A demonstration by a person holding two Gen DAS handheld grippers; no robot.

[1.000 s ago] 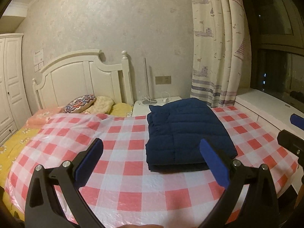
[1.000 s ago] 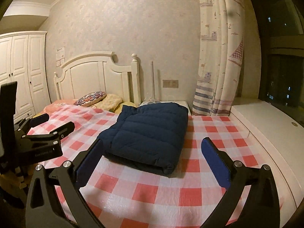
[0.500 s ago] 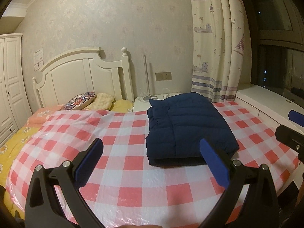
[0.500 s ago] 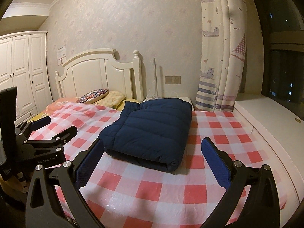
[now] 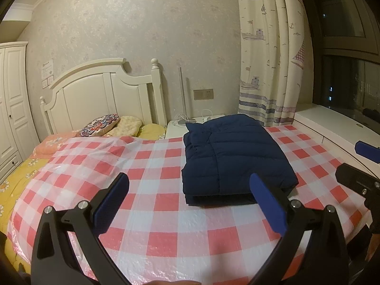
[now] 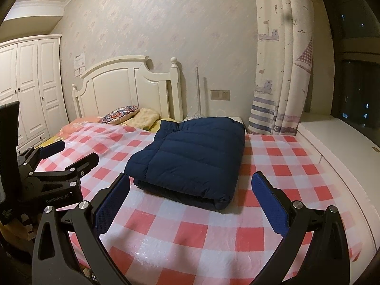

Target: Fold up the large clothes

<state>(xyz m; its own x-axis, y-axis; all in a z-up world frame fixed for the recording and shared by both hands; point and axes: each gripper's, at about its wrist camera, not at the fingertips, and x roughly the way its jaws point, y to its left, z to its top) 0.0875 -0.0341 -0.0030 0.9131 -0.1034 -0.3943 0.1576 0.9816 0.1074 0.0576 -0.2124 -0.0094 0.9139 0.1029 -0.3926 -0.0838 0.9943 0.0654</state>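
A navy quilted jacket (image 5: 232, 156) lies folded into a thick rectangle on the red-and-white checked sheet (image 5: 161, 204) that covers the bed. In the right wrist view the same jacket (image 6: 190, 154) sits ahead and a little left of centre. My left gripper (image 5: 190, 201) hovers open near the bed's foot, short of the jacket, with nothing between its blue pads. My right gripper (image 6: 191, 199) is open too, held back from the jacket's near edge. Each gripper shows at the side of the other's view.
A white headboard (image 5: 102, 95) and pillows (image 5: 99, 124) stand at the far end. A white nightstand (image 5: 194, 123) with a lamp and cables is behind the jacket. A curtain (image 5: 268, 54) and white window ledge (image 5: 332, 128) run along the right, a wardrobe (image 6: 28, 83) on the left.
Both grippers have tilted upward and drawn back a little, so the bed and jacket sit lower in view. The jacket has not moved and both grippers stay open.
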